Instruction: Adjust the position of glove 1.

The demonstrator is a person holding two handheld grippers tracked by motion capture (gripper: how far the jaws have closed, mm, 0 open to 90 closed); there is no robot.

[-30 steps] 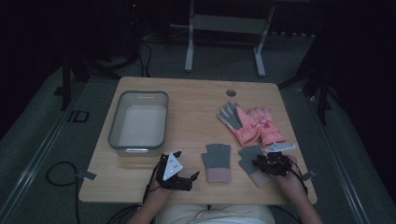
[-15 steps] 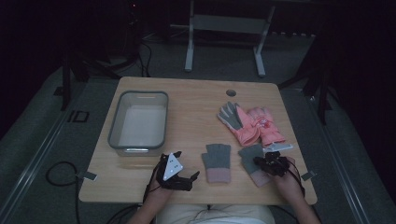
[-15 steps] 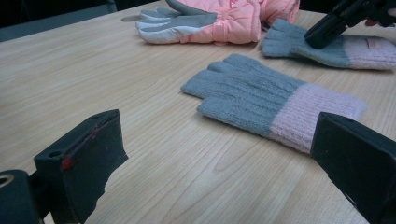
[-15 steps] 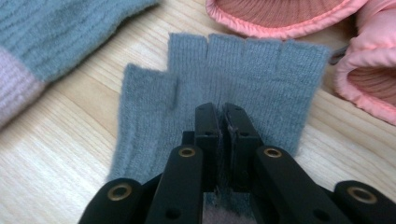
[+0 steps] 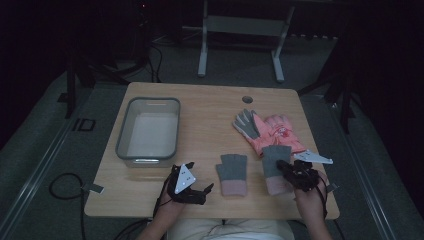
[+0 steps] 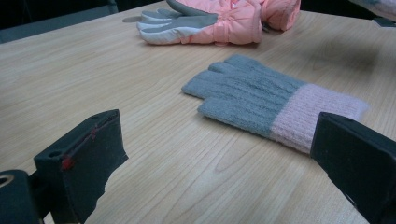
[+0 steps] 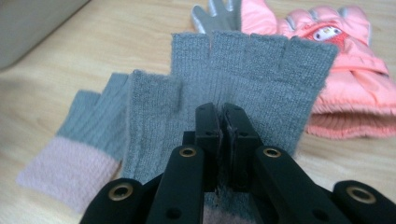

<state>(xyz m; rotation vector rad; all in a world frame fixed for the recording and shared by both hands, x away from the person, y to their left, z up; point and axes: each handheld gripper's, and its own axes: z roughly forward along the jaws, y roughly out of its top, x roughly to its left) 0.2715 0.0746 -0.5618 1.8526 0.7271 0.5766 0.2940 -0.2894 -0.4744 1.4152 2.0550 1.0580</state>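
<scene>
**Right jaws pinch one grey knit glove; left jaws stand wide**

High view: the right gripper (image 5: 289,169) sits at the near right of the table (image 5: 210,107), its jaws just closed on the held grey glove (image 5: 274,159), whose pink cuff lies beneath the gripper. The left gripper (image 5: 202,192) rests near the front edge, pointing toward the second grey glove (image 5: 232,173), which lies flat between the two grippers. Beyond the right jaws lie the pink ski gloves (image 5: 272,131); beyond the left gripper stands a grey bin (image 5: 148,152).

Left gripper view: the jaws stand wide apart, nothing between them. The second grey glove (image 6: 261,100) lies just ahead, toward the right jaw; the pink ski gloves (image 6: 219,21) lie farther ahead.

Right gripper view: the jaws are pressed together on the knit of the held grey glove (image 7: 252,79), whose fingers spread ahead of the tips. The second grey glove (image 7: 86,140) lies left of the jaws, the pink ski gloves (image 7: 350,70) ahead to the right.
</scene>
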